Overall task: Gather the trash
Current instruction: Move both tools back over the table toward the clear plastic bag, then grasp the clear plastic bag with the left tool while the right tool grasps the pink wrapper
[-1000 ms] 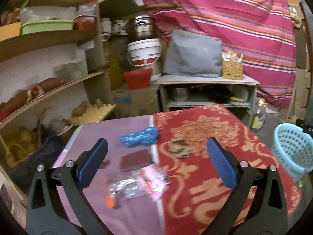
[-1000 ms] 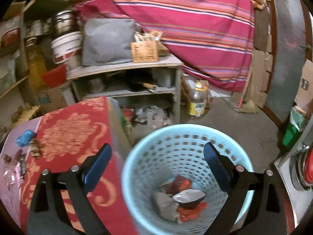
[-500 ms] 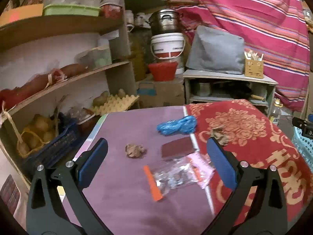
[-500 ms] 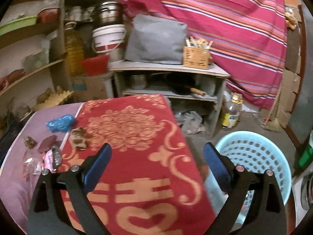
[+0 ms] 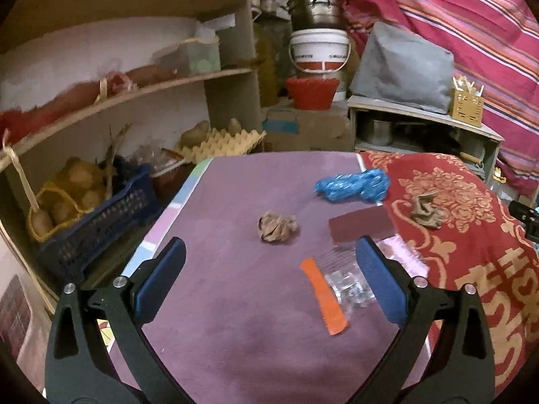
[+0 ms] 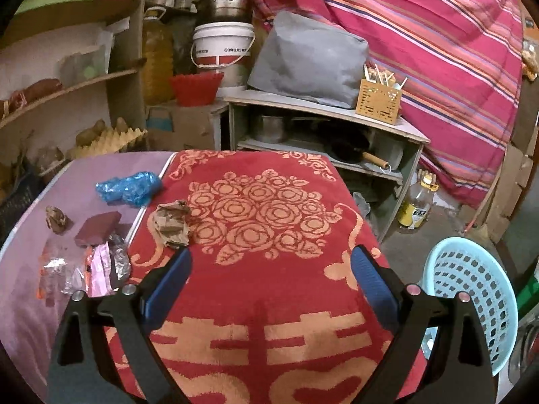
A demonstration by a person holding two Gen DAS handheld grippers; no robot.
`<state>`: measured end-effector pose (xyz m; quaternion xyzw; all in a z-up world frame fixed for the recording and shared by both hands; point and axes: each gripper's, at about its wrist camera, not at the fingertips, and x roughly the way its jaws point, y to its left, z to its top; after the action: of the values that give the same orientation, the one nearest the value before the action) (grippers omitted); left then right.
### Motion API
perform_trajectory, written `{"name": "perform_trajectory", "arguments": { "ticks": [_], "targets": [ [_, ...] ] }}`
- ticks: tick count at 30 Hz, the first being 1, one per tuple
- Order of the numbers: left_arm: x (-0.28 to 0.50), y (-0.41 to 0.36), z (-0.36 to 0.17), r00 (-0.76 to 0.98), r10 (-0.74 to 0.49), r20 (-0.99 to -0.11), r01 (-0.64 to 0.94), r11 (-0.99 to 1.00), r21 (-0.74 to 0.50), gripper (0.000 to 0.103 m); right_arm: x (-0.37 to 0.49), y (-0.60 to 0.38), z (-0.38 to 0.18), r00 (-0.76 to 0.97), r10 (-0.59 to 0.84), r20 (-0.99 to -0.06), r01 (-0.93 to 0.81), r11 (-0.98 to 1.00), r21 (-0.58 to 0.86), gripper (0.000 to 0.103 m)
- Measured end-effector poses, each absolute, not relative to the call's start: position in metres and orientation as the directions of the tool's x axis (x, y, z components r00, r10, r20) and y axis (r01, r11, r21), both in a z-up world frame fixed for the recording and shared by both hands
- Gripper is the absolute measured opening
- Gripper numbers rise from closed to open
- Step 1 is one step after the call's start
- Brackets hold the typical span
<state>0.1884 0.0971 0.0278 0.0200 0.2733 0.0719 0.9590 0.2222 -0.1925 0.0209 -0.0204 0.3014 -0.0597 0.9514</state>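
The left gripper [image 5: 269, 266] is hanging over the purple table top [image 5: 235, 320] with its blue fingers [image 5: 161, 279] spread wide apart, and it is holding nothing. The right gripper [image 6: 271, 276] is hanging over the red cloth [image 6: 269, 286] with its fingers spread wide too — nothing is sitting between them.

The trash is lying on the table, and the dark red packet [image 5: 360, 227] is sitting about in the middle of it all. A crumpled brown paper ball [image 5: 277, 226] is sitting to the left of the packet, a little apart from it. A scrunched blue plastic bag [image 5: 352, 187] is lying behind the packet, near the edge of the red cloth. A clear plastic bag with an orange strip [image 5: 340, 286] is lying just in front of the packet, and the left gripper's right finger is hiding part of it. In the right wrist view a pink and silver wrapper [image 6: 104, 266] is lying in front of the packet too, beside the clear bag. Another crumpled brown paper [image 6: 172, 224] is sitting to the right of the packet, on the red cloth, just past the cloth's edge.

A light blue basket [image 6: 471, 299] is standing on the floor — far to the right of the packet, past the red cloth. I cannot tell what is inside it from here.
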Motion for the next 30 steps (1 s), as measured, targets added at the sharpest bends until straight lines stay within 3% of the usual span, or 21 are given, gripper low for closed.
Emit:
{"name": "perform_trajectory", "arguments": {
  "ticks": [8, 16, 19, 22, 24, 26, 30],
  "targets": [
    [0.212, 0.113, -0.001, 0.786, 0.079, -0.613, -0.107, 0.994, -0.009, 0.098, 0.232, -0.183, 0.014, 0.804, -0.125, -0.581, 0.093, 0.992, -0.086, 0.093],
    [0.235, 0.078, -0.023, 0.734, -0.024, -0.679, 0.009, 1.0, -0.026, 0.097, 0.24, -0.173, 0.005, 0.788, -0.086, -0.609, 0.057, 0.996, -0.067, 0.093],
    [0.243, 0.067, -0.032, 0.696, -0.078, -0.714, 0.055, 0.997, -0.055, 0.086, 0.24, -0.169, 0.0, 0.78, -0.087, -0.619, 0.046, 0.996, -0.081, 0.093],
    [0.245, 0.059, -0.039, 0.665, -0.109, -0.739, 0.094, 0.994, -0.061, 0.06, 0.24, -0.165, -0.003, 0.775, -0.087, -0.625, 0.036, 0.995, -0.093, 0.093],
    [0.244, 0.057, -0.04, 0.662, -0.115, -0.741, 0.109, 0.992, -0.057, 0.053, 0.24, -0.163, -0.004, 0.773, -0.081, -0.63, 0.028, 0.995, -0.094, 0.093],
    [0.239, 0.058, -0.035, 0.671, -0.14, -0.728, 0.13, 0.989, -0.07, 0.036, 0.239, -0.16, -0.004, 0.773, -0.071, -0.631, 0.017, 0.996, -0.09, 0.093],
    [0.231, 0.062, -0.025, 0.69, -0.143, -0.709, 0.133, 0.989, -0.07, 0.023, 0.234, -0.147, -0.003, 0.781, -0.049, -0.623, -0.014, 0.995, -0.097, 0.093]
  ]
}}
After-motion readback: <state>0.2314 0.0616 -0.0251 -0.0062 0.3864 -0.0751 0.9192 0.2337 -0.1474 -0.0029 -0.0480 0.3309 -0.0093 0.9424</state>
